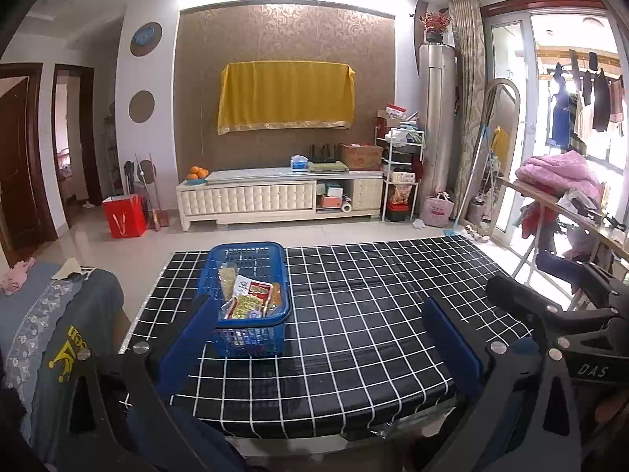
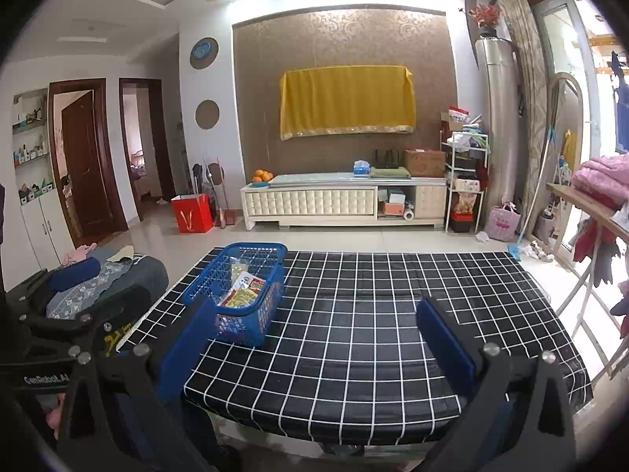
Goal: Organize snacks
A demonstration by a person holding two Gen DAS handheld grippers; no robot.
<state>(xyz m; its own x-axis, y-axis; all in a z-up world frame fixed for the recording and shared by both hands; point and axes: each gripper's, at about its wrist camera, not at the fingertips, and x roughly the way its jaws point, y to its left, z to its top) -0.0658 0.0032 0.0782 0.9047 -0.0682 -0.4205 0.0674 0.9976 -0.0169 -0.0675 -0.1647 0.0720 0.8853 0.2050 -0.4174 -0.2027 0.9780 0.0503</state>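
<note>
Black tablecloth with a white grid [image 2: 354,314] covers the table, living room behind. The blue plastic mesh basket [image 1: 251,299] of snack packets [image 1: 251,299] sits ahead of the left gripper [image 1: 318,338], beside its left finger. Both grippers, the right gripper [image 2: 318,338] included, held level over the near edge, fingers wide apart, empty.

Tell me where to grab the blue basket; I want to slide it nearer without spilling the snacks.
Grip the basket's near short rim, coming straight in from the table's front edge with the left gripper. That wall faces the open gripper, its top lip looks thin enough to pinch, and the snack packets lie below it.
</note>
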